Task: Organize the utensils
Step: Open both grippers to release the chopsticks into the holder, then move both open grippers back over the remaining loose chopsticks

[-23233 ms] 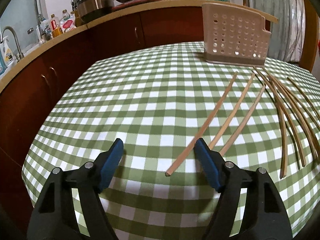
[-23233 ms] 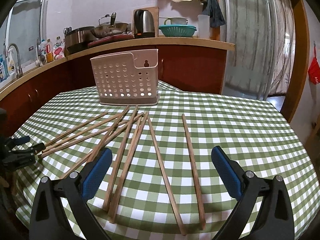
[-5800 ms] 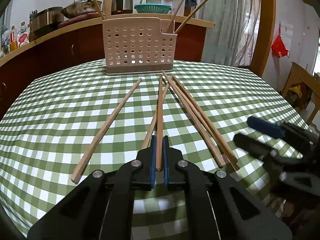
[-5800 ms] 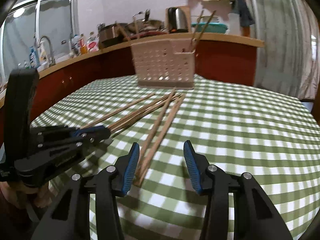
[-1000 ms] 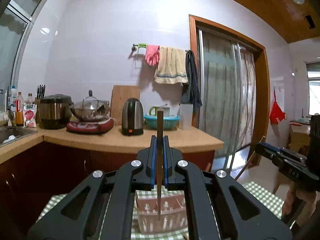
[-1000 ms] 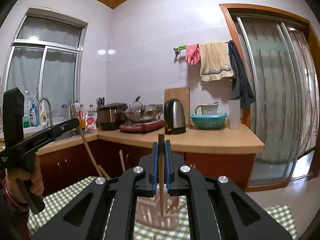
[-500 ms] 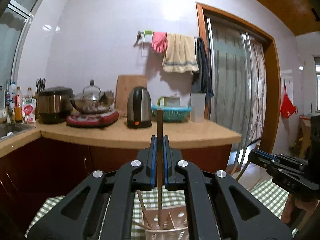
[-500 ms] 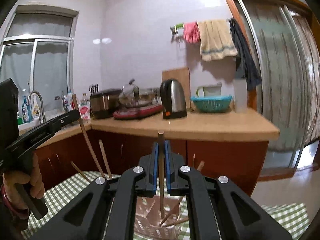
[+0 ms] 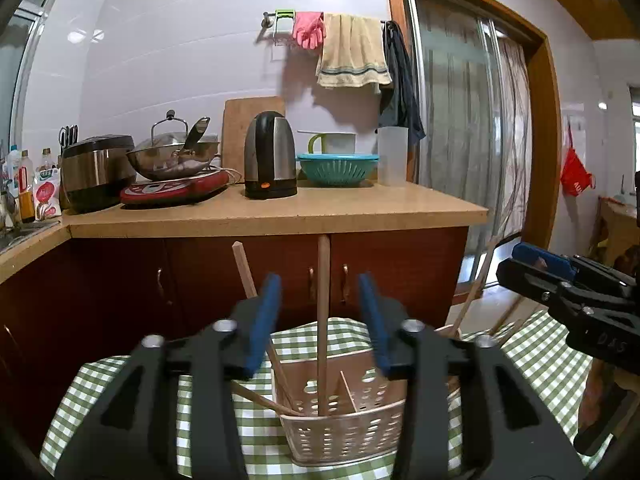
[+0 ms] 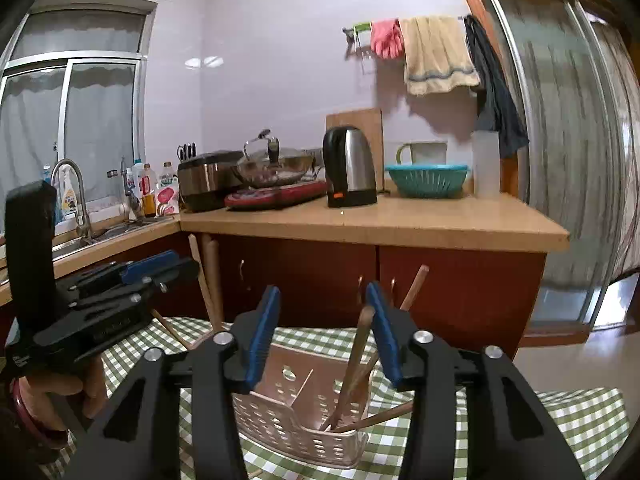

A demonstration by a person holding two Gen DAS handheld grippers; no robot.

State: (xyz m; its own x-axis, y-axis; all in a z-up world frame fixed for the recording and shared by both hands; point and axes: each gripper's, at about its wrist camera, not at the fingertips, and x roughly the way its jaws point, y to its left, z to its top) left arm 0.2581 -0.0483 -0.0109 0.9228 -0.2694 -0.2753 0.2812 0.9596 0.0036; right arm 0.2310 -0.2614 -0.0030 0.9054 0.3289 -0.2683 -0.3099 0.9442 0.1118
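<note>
A beige perforated utensil caddy [image 9: 344,436] stands on the green checked table, also in the right wrist view [image 10: 296,424]. Several wooden chopsticks stand in its compartments. My left gripper [image 9: 319,322] is open above the caddy's left end; one chopstick [image 9: 322,320] stands upright between its jaws, free of the pads. My right gripper [image 10: 322,330] is open above the caddy's right end; a chopstick [image 10: 354,360] leans in the compartment below it. Each gripper shows in the other's view, the right [image 9: 560,280] and the left [image 10: 120,276].
A brown cabinet and counter [image 9: 280,216] stand right behind the table, carrying a kettle [image 9: 270,156], wok, rice cooker and teal colander [image 9: 338,168]. A sink [image 10: 80,236] is at the left. A glass sliding door [image 10: 580,160] is at the right.
Both grippers have opened and let go of their chopsticks, which now stand in the caddy. Both cameras have dropped lower toward the caddy.
</note>
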